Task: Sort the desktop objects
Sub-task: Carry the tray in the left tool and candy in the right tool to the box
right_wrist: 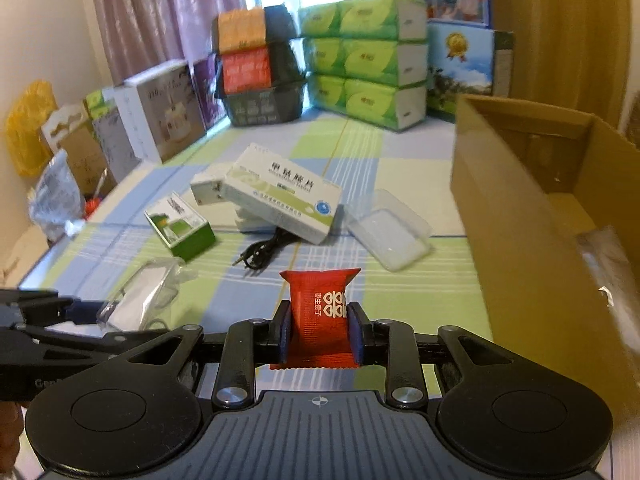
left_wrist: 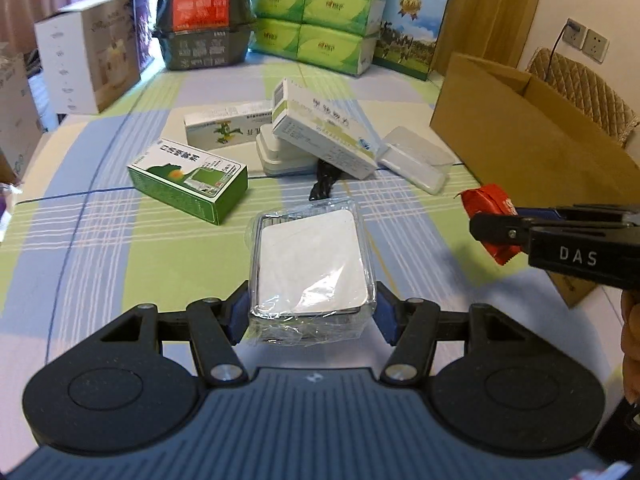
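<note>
My left gripper [left_wrist: 310,312] is shut on a clear plastic-wrapped white pad [left_wrist: 310,268], held above the checked tablecloth. My right gripper [right_wrist: 319,330] is shut on a red sachet [right_wrist: 320,312] with white characters; the same red sachet [left_wrist: 486,210] shows at the right of the left wrist view. On the cloth lie a green box [left_wrist: 188,180], a white medicine box [left_wrist: 324,132] leaning on a white case [left_wrist: 280,156], another white-green box [left_wrist: 224,126], a black cable [right_wrist: 264,254] and a clear plastic case [left_wrist: 416,160].
An open cardboard box [right_wrist: 532,200] stands at the right. Green tissue packs [right_wrist: 364,60], dark stacked packs [right_wrist: 256,68] and white cartons [left_wrist: 90,60] line the back and left of the table. A hand [left_wrist: 632,344] shows at the right edge.
</note>
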A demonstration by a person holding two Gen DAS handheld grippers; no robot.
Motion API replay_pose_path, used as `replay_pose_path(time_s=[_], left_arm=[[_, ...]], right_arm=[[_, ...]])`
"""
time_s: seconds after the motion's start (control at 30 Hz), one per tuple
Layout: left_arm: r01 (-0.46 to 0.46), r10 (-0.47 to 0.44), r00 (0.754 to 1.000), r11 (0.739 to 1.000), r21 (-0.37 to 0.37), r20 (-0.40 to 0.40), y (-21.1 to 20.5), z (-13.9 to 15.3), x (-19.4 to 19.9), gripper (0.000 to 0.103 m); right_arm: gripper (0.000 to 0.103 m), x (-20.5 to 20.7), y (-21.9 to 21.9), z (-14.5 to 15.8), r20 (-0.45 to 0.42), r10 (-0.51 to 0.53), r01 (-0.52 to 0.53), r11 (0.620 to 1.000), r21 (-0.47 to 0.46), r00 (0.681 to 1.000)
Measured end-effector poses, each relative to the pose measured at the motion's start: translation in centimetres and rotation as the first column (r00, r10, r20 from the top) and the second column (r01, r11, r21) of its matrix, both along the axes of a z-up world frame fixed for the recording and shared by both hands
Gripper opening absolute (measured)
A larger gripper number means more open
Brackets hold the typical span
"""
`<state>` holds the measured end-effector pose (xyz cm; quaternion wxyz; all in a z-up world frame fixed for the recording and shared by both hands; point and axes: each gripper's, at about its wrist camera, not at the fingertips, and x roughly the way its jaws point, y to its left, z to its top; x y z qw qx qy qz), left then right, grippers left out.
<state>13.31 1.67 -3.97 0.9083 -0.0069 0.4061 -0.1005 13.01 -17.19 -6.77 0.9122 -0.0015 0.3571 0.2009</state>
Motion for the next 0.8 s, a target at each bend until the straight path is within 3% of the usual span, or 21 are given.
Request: replay_pose_path(time_s=[0.13, 0.37, 0.6, 0.8], left_arm=[[-0.005, 0.004, 1.000, 1.000, 0.012, 0.027, -0.7, 2.0, -2.9, 0.056], [-0.026, 0.028, 0.997, 0.999, -0.031, 0.067, -2.1, 5.4, -7.2, 0.056], [0.039, -0.033, 0.996, 0.996, -0.074, 0.088, -5.9, 7.6, -9.5, 0.056], [0.111, -0.102, 0.989, 0.990, -0.084, 0.105, -10.0, 8.9, -9.7, 0.056]], right_arm=[[0.026, -2.6, -0.7, 2.0, 0.047, 0.010, -0.010, 1.000, -0.003, 0.999], [0.026, -7.1, -4.1, 5.0, 0.065, -0.046, 0.045, 0.999, 0.011, 0.997], [0.026, -10.9, -9.2, 7.9, 0.118, -0.119, 0.121, 0.993, -0.006, 0.986], [0.026, -11.8, -14.0, 10.6, 0.164, -0.206, 0.209, 0.978, -0.001, 0.965]])
